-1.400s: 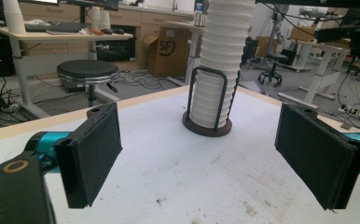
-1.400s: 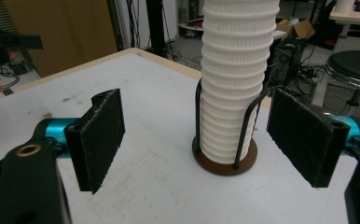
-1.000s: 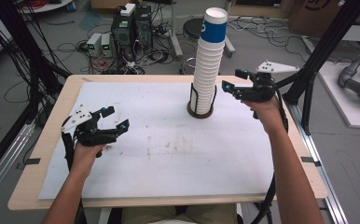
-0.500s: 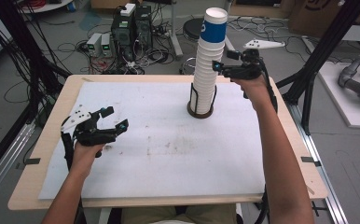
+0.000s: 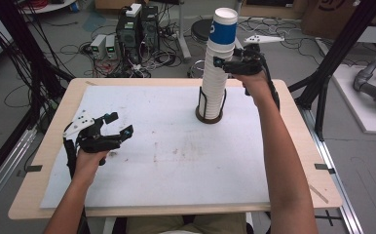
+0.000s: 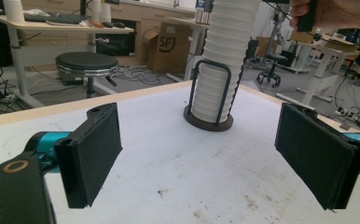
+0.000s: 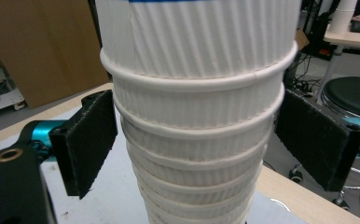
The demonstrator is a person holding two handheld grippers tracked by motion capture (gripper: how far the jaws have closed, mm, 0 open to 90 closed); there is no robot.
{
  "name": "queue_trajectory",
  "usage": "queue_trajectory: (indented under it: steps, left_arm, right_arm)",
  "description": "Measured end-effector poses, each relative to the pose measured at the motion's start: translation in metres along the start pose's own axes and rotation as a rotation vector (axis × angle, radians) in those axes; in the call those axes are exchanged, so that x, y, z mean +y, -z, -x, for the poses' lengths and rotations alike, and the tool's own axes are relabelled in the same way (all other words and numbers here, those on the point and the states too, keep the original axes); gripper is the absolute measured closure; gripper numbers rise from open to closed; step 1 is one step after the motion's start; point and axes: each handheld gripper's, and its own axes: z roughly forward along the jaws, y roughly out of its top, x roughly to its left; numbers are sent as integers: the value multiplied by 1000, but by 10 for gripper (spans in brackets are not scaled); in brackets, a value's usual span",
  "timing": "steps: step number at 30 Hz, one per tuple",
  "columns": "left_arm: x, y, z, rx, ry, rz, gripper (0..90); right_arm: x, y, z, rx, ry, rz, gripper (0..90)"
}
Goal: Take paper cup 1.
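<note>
Compared with one second earlier, the right gripper (image 5: pixel 225 66) has travelled from the right of the cup stack (image 5: pixel 218 68) leftward and farther away, up to the stack's upper part; its jaws have just been opening, with the stack between them. The left gripper (image 5: pixel 119 124) and its hand have kept their place at the near left of the worktop (image 5: pixel 176 161).

Right gripper: in the right gripper view the jaws stand wide, one black pad (image 7: pixel 92 140) on each side of the stack of ribbed white paper cups. A narrow gap shows between each pad and the cup walls, so the pads flank the cups without pressing on them. The blue-banded top cup (image 5: pixel 224 29) sits just above the level of the jaws.

Left gripper: the jaws stand wide apart over the bare white surface and hold nothing.

The cup stack stands upright in a dark wire holder (image 6: pixel 208 119) at the far centre of the worktop, well apart from the left gripper and straight ahead in the left gripper view.
</note>
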Motion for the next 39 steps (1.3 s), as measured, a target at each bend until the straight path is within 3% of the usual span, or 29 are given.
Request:
queue_trajectory:
  steps: [7, 17, 20, 21, 22, 23, 24, 25, 26, 27, 29, 30, 33, 34, 36, 39]
  left_arm:
    - [2, -2, 2, -10, 1, -16, 143]
    - [30, -16, 1, -48, -4, -1, 143]
    - [52, -29, 1, -88, -17, -5, 143]
    - [52, -29, 1, -88, -17, -5, 143]
    - [64, -37, 1, -108, -14, -3, 143]
    - [64, -37, 1, -108, -14, -3, 143]
    - [77, -45, 1, -127, -24, -8, 143]
    - [77, -45, 1, -127, -24, -8, 143]
    - [92, -53, 1, -135, -42, -7, 142]
    - [92, -53, 1, -135, -42, -7, 142]
    - [110, -62, 1, -149, -51, 0, 142]
    - [127, -72, 2, -166, -64, 9, 142]
    - [138, -79, 3, -191, -74, 13, 142]
    - [150, -90, 3, -223, -71, 20, 142]
    - [158, -101, 3, -252, -61, 21, 142]
    - [165, -112, 4, -254, -75, 7, 142]
  right_arm:
    - [1, -4, -3, -9, 3, 1, 143]
    - [2, -3, -4, -14, 13, -8, 152]
    - [2, -1, -2, -10, 5, -13, 153]
    - [2, -1, -2, -10, 5, -13, 153]
    - [2, -1, -3, -10, 11, -13, 153]
    - [2, -1, -3, -11, 12, -14, 153]
    - [2, -1, -3, -9, 13, -15, 153]
    - [2, -1, -3, -9, 14, -16, 154]
    - [2, -1, -3, -8, 13, -17, 153]
    - [2, -1, -3, -10, 14, -17, 154]
    - [2, -1, -3, -9, 15, -19, 154]
    - [3, -1, -2, -7, 22, -21, 154]
    - [3, -1, -2, -7, 22, -26, 154]
    - [3, -1, -2, -7, 20, -26, 153]
    - [3, -1, -2, -6, 19, -26, 153]
    - [3, -1, -2, -7, 22, -25, 153]
